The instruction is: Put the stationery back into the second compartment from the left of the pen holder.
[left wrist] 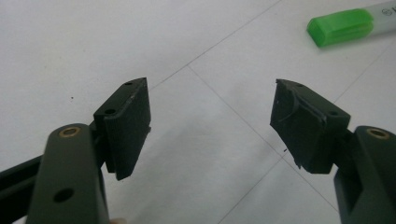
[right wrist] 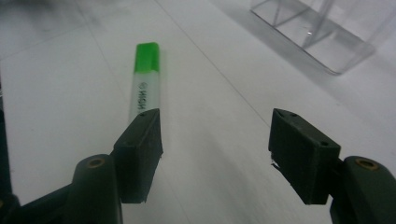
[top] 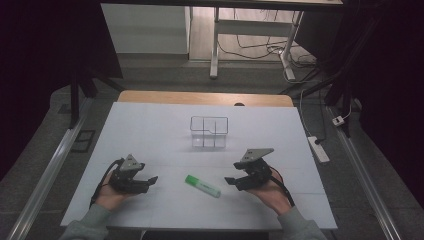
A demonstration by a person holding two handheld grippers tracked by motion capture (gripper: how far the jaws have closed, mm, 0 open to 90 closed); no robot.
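I see the marker (top: 202,185) lying flat near the surface's (top: 150,125) front edge, between my two grippers and touching neither. My left gripper (top: 150,180) has its jaws wide apart with nothing between them. My right gripper (top: 230,181) is also spread wide and empty, its jaws just beside the marker's white end. The clear organizer (top: 209,131) stands mid-surface, well apart.
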